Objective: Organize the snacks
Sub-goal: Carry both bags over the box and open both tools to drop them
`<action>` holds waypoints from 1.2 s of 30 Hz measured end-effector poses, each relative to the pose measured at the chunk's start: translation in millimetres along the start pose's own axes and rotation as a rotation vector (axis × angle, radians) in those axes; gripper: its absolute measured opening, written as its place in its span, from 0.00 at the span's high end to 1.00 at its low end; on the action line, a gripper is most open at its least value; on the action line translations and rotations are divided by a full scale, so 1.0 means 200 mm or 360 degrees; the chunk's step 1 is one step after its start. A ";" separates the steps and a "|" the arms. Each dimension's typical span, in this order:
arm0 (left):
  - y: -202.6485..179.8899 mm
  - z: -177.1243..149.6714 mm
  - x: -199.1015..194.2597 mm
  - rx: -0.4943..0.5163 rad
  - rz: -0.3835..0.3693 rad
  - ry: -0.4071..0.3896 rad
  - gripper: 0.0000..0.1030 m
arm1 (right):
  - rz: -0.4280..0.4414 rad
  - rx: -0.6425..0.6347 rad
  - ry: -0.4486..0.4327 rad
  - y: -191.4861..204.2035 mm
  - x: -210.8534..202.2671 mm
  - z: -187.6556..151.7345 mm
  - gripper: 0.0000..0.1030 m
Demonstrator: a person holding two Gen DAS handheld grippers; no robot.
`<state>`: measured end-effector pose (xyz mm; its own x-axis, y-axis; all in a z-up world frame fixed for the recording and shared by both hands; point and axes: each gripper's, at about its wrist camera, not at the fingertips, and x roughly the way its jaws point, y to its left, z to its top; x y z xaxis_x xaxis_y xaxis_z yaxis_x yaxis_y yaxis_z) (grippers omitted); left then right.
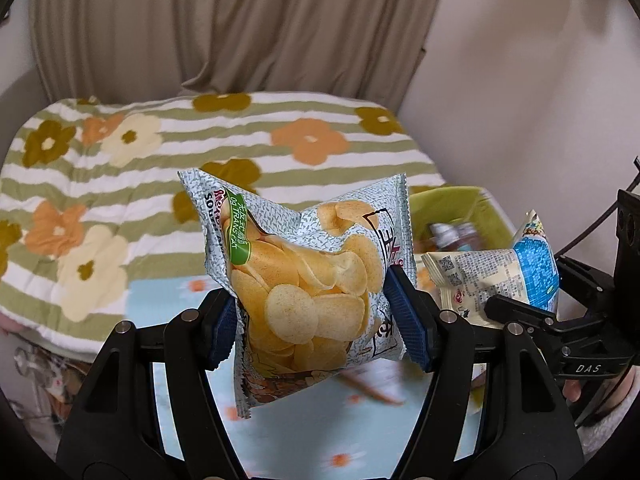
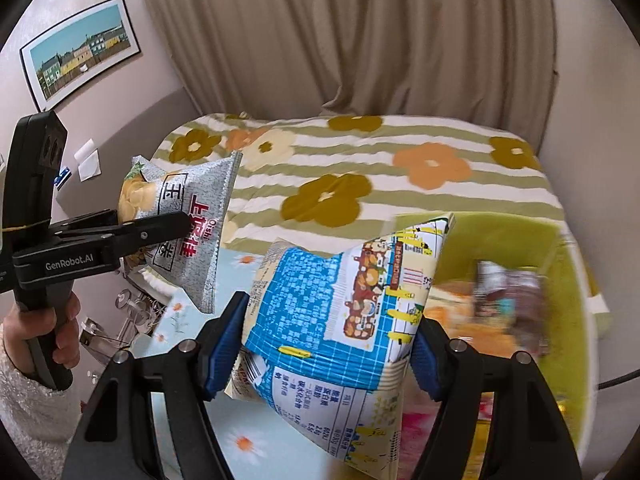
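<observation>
My left gripper [image 1: 316, 320] is shut on a silver chip bag [image 1: 304, 280] with pictured yellow chips, held in the air over a light blue flowered tablecloth [image 1: 304, 432]. The same bag [image 2: 192, 232] and left gripper [image 2: 182, 222] show at the left of the right wrist view. My right gripper [image 2: 328, 356] is shut on a blue and cream snack bag [image 2: 340, 320], held up beside a green basket [image 2: 520, 240]. That bag [image 1: 500, 276] and right gripper [image 1: 496, 306] show at the right of the left wrist view, in front of the basket [image 1: 452, 204].
The green basket holds several blurred packets [image 2: 508, 292]. A bed with a striped flower quilt [image 1: 160, 152] lies behind the table, beige curtains [image 1: 240, 20] behind it. A framed picture [image 2: 80, 52] hangs on the left wall. Glassware [image 2: 132, 308] stands below the table's left edge.
</observation>
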<state>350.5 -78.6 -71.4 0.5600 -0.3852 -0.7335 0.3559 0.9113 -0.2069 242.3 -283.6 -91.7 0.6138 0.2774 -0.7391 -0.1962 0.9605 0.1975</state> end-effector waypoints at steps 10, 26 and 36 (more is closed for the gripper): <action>-0.60 0.07 0.31 0.0021 -0.0047 0.0056 0.37 | -0.0025 0.0034 0.0013 -0.46 -0.16 -0.04 0.34; -0.86 0.19 0.81 0.0144 -0.0076 0.0269 0.00 | -0.0076 0.0258 0.0102 -0.77 -0.10 -0.10 0.34; -0.69 0.09 0.61 0.0114 0.0013 0.0202 0.00 | -0.0029 0.0343 0.0102 -0.76 -0.10 -0.14 0.34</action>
<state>382.9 -253.6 -121.6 0.4653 -0.3524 -0.8120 0.4071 0.8997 -0.1572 239.2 -435.2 -124.7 0.5648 0.2643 -0.7817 -0.0133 0.9501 0.3116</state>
